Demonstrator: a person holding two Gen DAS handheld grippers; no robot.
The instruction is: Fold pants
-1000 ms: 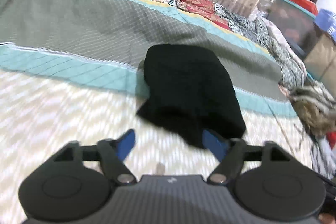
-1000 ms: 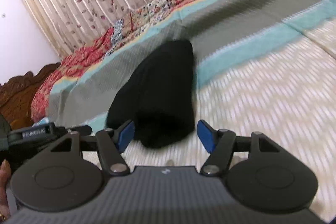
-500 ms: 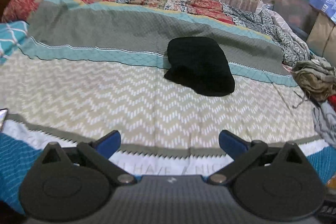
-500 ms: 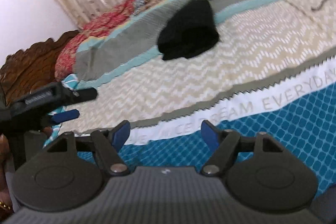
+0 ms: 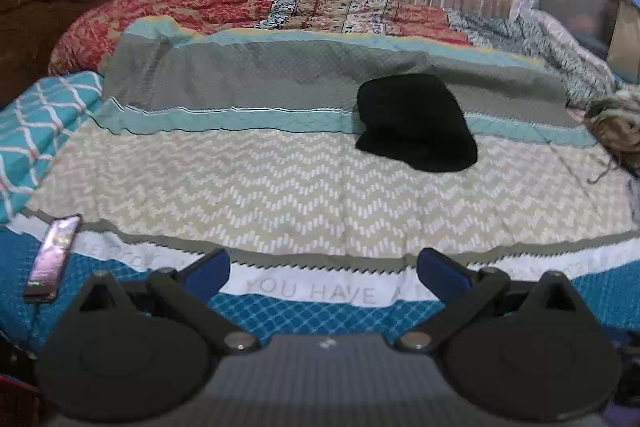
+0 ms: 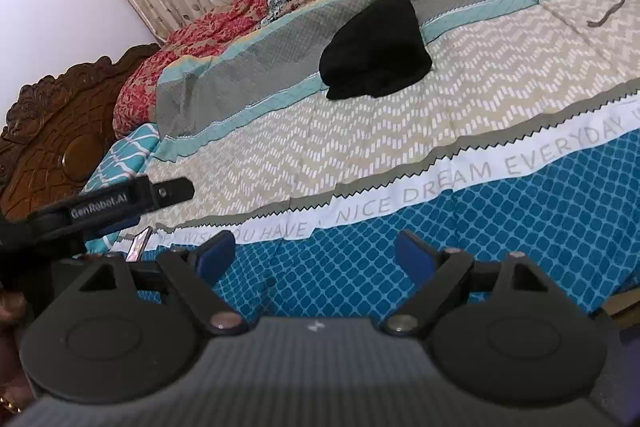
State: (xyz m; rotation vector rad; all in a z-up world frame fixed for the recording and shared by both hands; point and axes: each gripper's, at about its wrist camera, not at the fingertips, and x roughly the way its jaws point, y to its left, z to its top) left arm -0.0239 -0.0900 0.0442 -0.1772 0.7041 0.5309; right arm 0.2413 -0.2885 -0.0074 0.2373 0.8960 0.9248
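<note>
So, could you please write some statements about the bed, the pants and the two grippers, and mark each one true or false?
1. The black pants lie in a compact folded bundle on the bedspread. True.
2. The left gripper is shut on the pants. False: it is open and empty, far from them.
3. A phone lies near the bed's edge by the left gripper. True.
4. The right gripper has cloth between its fingers. False: it is open, with nothing between them.
5. The pants rest on the printed white band. False: they lie farther back, across the chevron and teal stripes.
</note>
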